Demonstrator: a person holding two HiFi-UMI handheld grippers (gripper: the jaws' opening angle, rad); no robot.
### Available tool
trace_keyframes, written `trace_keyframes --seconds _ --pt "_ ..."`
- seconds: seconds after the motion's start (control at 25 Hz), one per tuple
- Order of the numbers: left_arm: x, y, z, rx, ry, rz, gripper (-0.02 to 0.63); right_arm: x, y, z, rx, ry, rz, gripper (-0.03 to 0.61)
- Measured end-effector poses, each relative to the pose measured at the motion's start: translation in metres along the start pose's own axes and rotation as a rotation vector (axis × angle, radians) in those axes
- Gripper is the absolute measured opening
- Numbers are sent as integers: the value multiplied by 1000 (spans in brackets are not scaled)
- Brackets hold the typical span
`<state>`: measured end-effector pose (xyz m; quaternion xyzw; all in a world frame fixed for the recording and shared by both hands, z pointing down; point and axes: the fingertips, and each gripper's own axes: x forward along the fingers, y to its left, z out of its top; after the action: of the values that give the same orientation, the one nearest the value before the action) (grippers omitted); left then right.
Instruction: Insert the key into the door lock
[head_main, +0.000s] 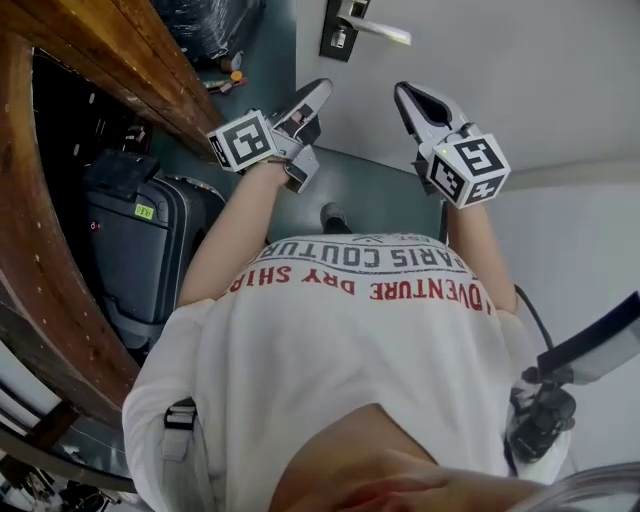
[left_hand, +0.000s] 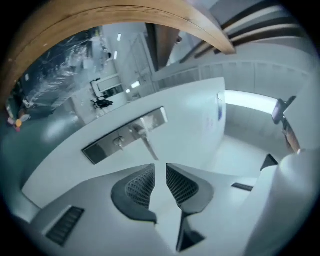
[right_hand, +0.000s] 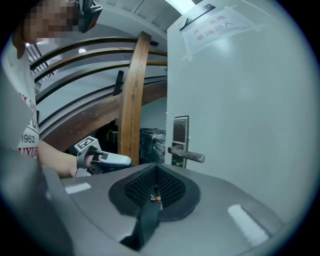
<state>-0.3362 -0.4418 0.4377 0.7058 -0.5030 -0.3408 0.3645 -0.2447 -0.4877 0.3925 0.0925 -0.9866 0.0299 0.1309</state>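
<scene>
The door lock (head_main: 344, 30) lies at one o'clock from the left tool (head_main: 318, 92), whose jaws stand apart, and at eleven o'clock from the right tool (head_main: 404, 96), whose jaws are together.

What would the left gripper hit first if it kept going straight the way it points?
Probably the lever handle, which sits right ahead of the left gripper and its slightly parted jaws, or the white door just beside it. Depth is hard to judge. Nothing else stands in between.
</scene>
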Motion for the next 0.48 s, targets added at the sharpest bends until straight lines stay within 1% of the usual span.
trace_keyframes --seconds 0.04,0.12,0.2,0.24,0.36,0.44,0.48 --pt "-8 -14 -5 68 41 -17 69 -4 14 -5 11 9 26 2" --pt "-25 -45 -21 259 128 -28 5 -19 47 -16 8 46 85 2" --pt "-40 -70 -46 457 224 -15 2 -38 75 -31 -12 93 135 2" --pt "-48 -79 -59 532 271 -3 2 -47 87 -38 -16 112 151 2" --pt "-80 -109 -94 707 396 30 2 -75 127 -46 28 130 182 2" --pt "-100 -134 -108 824 453 45 2 -94 153 -38 62 118 194 2" --pt "-109 -146 -113 865 471 49 2 -101 164 -34 68 111 199 2"
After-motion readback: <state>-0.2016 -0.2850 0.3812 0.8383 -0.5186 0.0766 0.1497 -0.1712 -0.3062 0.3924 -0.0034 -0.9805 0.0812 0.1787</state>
